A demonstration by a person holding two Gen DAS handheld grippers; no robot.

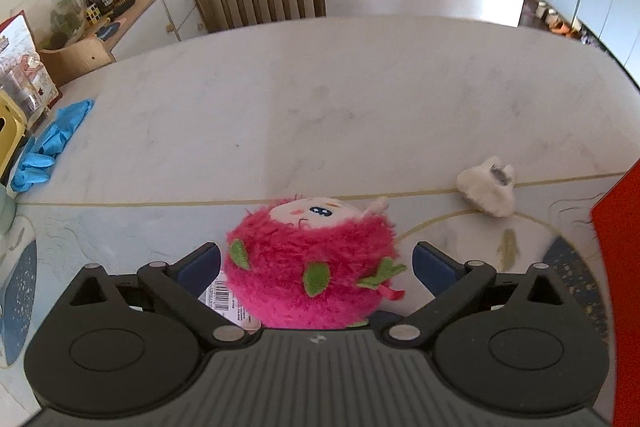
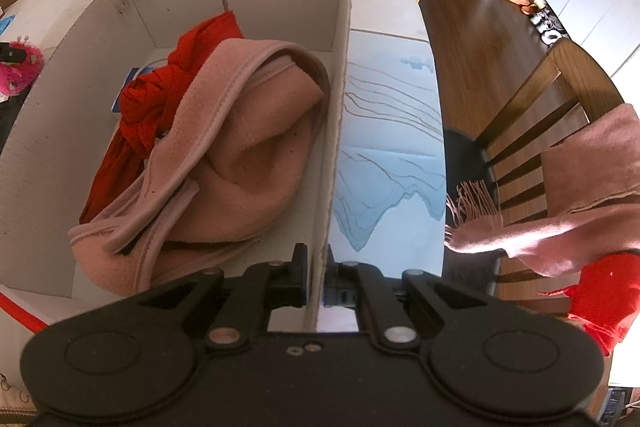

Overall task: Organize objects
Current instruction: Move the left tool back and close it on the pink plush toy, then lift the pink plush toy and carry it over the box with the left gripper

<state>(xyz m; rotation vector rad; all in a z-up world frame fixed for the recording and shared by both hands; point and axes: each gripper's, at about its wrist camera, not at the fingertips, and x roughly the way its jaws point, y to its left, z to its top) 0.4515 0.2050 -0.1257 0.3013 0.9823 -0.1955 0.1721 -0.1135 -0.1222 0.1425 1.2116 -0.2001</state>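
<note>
One round, shaggy magenta plush toy with green felt leaves and a small cream face [image 1: 310, 263] sat on the pale marble-patterned tabletop [image 1: 280, 115], directly between the fingers of the left gripper [image 1: 316, 263], whose jaws were spread as wide as they go. Neither blue pad touched the fur; a gap showed on each side. A white barcoded tag [image 1: 224, 297] poked out from under the toy at about 8 o'clock. A second, small white fluffy plush [image 1: 486, 187] lay well apart at about 2 o'clock from the pink one, and a crumpled pair of blue disposable gloves [image 1: 44, 147] lay far off at 10 o'clock.

The right gripper [image 2: 316, 267] had its jaws pressed together on the thin side wall of the white cardboard box with red trim [image 2: 336, 147], seemingly steadying it. Inside lay a peach-pink fleece garment [image 2: 240, 155] over a red knitted cloth [image 2: 148, 99].

Judging by its look, the pink toy would be very light, soft and springy. It would squash well inward before the pads bit, so the jaws would need to close a long way. The fuzzy pile should give good friction, and nothing about it seemed fragile. The best hold appeared to be across the widest middle of the ball, at 3 and 9 o'clock, not on the leaves or the tag, which could slip or tear loose.
</note>
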